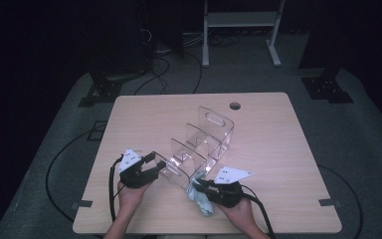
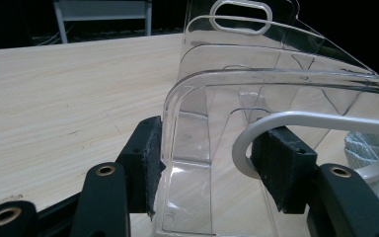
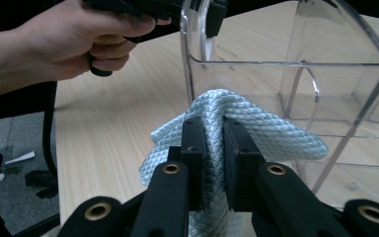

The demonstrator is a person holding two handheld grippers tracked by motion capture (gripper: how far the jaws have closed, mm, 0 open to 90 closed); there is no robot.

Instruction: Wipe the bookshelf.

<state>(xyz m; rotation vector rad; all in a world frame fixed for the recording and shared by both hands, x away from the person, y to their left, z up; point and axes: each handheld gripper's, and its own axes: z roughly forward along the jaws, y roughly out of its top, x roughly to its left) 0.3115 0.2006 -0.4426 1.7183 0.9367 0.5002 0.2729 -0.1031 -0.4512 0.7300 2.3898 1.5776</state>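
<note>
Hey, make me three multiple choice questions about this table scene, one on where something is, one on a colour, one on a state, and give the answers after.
1. Where does the left tool grip the clear plastic organizer?
A. On the near end wall
B. On the far handle slot
C. Under its base

2. What colour is the cloth?
A. Red
B. Pale blue
C. Black

3. What is the state of the right tool?
A. Wide open, nothing in it
B. Shut on the cloth
C. Lying on the table unheld

Answers:
A, its pads sit on either side of the near wall.
B, the woven fabric looks pale blue.
B, its jaws pinch the cloth while a hand holds it.
</note>
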